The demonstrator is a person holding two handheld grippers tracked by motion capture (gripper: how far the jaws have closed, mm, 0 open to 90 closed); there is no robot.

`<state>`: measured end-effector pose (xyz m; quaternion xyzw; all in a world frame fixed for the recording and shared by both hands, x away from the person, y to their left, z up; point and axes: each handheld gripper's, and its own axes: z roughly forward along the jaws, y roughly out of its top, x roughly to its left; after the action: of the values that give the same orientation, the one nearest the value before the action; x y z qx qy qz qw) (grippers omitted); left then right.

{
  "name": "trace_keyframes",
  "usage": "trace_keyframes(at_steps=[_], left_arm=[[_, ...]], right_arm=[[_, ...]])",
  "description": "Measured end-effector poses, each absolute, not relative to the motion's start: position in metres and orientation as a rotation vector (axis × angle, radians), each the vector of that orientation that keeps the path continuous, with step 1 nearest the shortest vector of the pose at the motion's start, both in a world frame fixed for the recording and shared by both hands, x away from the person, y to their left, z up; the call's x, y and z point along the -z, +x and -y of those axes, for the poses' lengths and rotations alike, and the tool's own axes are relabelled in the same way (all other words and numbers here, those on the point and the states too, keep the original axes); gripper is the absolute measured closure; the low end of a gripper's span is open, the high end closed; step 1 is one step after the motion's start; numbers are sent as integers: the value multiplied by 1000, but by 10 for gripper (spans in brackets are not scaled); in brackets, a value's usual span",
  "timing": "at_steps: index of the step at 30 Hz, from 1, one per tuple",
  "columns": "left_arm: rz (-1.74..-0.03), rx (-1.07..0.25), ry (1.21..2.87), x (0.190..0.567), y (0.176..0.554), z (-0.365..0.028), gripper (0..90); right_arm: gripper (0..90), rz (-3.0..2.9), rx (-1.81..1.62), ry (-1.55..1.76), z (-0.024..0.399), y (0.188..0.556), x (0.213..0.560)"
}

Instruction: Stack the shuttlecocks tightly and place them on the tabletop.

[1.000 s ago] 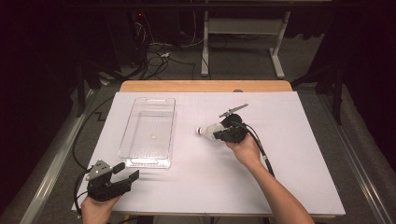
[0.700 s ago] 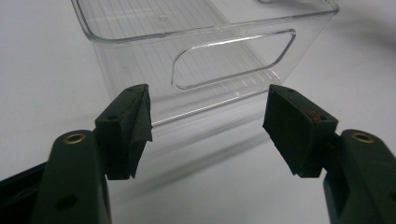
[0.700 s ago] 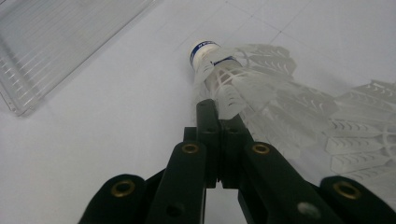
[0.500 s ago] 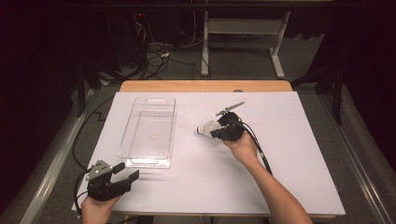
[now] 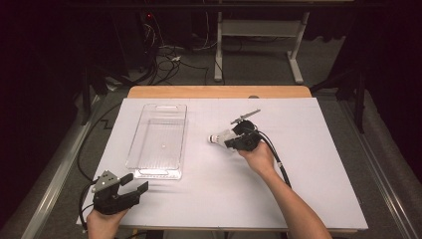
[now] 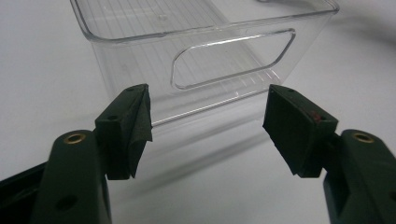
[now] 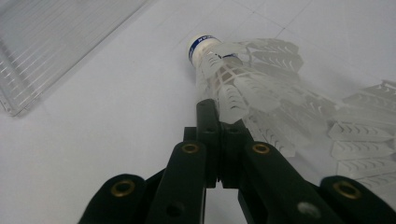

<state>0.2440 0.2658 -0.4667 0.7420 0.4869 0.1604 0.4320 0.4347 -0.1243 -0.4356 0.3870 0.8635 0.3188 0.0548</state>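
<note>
Nearest to us, at about 7 o'clock on the white surface (image 5: 318, 164), our left tongs (image 5: 135, 185) rest with the jaws wide apart and nothing between them; in the left gripper view they face the short end wall of the clear plastic bin (image 6: 205, 51), which stands just beyond them without touching either pad. In the high view that bin (image 5: 158, 141) lies lengthwise toward 11 o'clock, and we see nothing inside it. Farther in, near the centre of the surface, our right tongs (image 5: 230, 143) point toward 9 o'clock, jaws pressed together and clamped on the feather skirt of a white shuttlecock (image 5: 220, 138). In the right gripper view the right tongs (image 7: 218, 122) pinch the near edge of the skirt, while the shuttlecock (image 7: 233, 74) stretches away toward 12 o'clock, its cork tip with a blue band farthest from the tongs. The shuttlecock sits well apart from the bin, to its 3 o'clock side.
</note>
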Motion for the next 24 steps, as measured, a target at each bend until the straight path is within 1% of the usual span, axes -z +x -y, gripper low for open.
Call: trace_keyframes(at_steps=[15,24], left_arm=[[-1214,-399,1850,467,244,-266,330],[-1214,-397,1850,467,244,-266,330]], right_arm=[[898,-2631,-951,1191,125,436,441],[848,-2622,-941,1204,127,436,440]])
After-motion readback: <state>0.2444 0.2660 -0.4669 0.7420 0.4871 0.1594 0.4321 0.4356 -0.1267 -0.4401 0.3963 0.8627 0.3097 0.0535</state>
